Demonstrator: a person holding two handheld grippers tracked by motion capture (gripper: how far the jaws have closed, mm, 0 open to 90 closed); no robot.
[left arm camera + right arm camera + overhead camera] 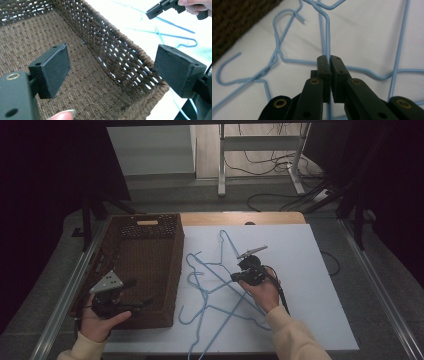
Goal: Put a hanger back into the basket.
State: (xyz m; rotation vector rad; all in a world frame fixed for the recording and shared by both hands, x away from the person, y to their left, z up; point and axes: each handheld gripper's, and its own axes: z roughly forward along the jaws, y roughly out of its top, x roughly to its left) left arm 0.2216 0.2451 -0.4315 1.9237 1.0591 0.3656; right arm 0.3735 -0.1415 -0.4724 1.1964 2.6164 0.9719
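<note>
Several light blue wire hangers lie tangled on the white board, to the right of a brown wicker basket. My right gripper sits over the tangle, and in the right gripper view its jaws are shut on one hanger's wire, which runs straight up from between the pads. My left gripper hovers over the basket's near right corner with its jaws wide open and nothing between them. In the left gripper view the basket floor lies below, and the right gripper shows at the top right.
The white board covers a wooden table beside the basket. Metal rails run along both table sides. A desk frame and loose cables stand on the floor beyond the far edge.
</note>
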